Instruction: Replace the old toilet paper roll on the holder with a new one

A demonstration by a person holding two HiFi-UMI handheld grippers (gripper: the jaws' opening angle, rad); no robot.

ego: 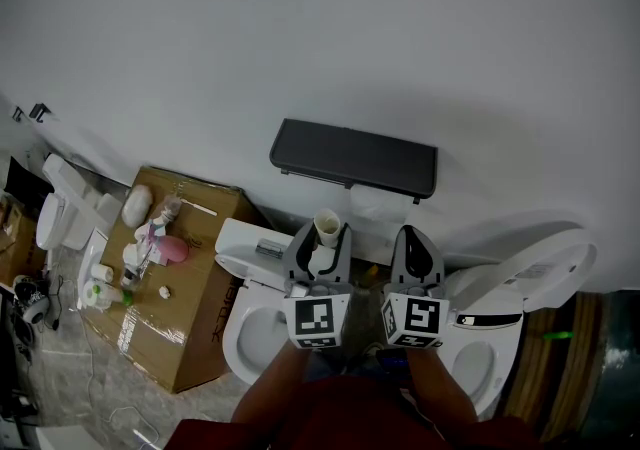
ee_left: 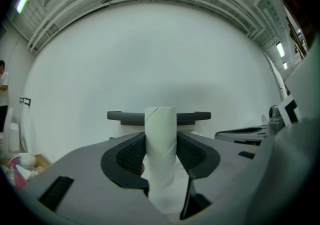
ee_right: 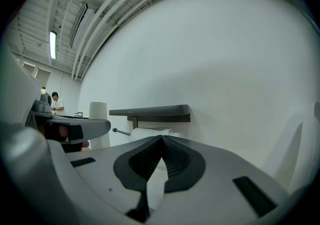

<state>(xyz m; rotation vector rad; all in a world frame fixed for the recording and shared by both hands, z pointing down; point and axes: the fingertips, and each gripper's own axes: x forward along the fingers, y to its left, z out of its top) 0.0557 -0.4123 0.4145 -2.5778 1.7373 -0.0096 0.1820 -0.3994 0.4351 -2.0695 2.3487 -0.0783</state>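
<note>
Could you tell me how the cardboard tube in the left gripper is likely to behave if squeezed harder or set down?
The cardboard tube looks hollow and thin-walled, so it is probably very light and may crush if the left gripper squeezes harder. Being round, it would likely roll if laid on its side.

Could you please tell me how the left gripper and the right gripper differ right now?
The left gripper holds an upright, empty cardboard tube; the right gripper holds nothing. The left gripper's fingers stand apart, pressed on the tube's sides; the right gripper's fingers are closed together. Both grippers point toward the dark toilet paper holder on the white wall.
</note>
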